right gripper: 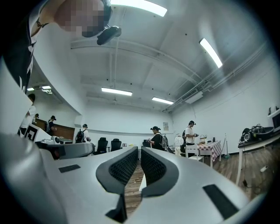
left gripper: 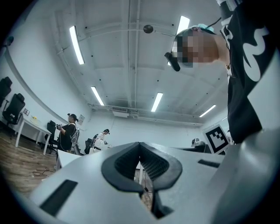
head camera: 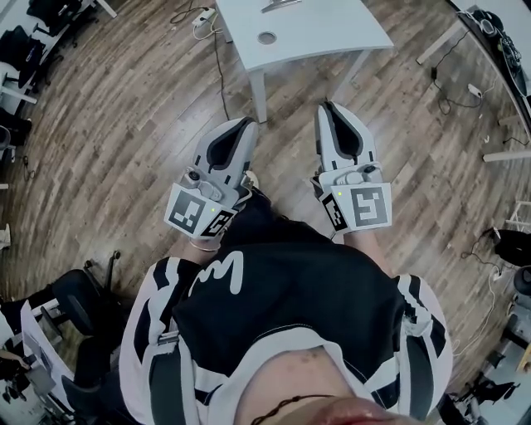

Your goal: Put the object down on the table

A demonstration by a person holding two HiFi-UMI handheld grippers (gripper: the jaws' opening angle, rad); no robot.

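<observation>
Both grippers are held side by side in front of the person's body, above the wooden floor and pointing toward a white table (head camera: 332, 37). My left gripper (head camera: 246, 124) has its jaws together at the tips, with nothing between its dark ribbed pads (left gripper: 151, 164). My right gripper (head camera: 328, 108) is also shut, with only a thin slit between its pads (right gripper: 151, 168) and nothing in it. No held object shows in any view. The table carries a round cable hole (head camera: 266, 37) and a thin grey item (head camera: 282, 5) at its far edge.
Cables and a power strip (head camera: 202, 17) lie on the floor left of the table. Black office chairs (head camera: 25, 50) stand at the far left, another chair (head camera: 70, 303) close behind on the left. Desks and cables (head camera: 489, 50) line the right side. Other people stand far off (right gripper: 156, 139).
</observation>
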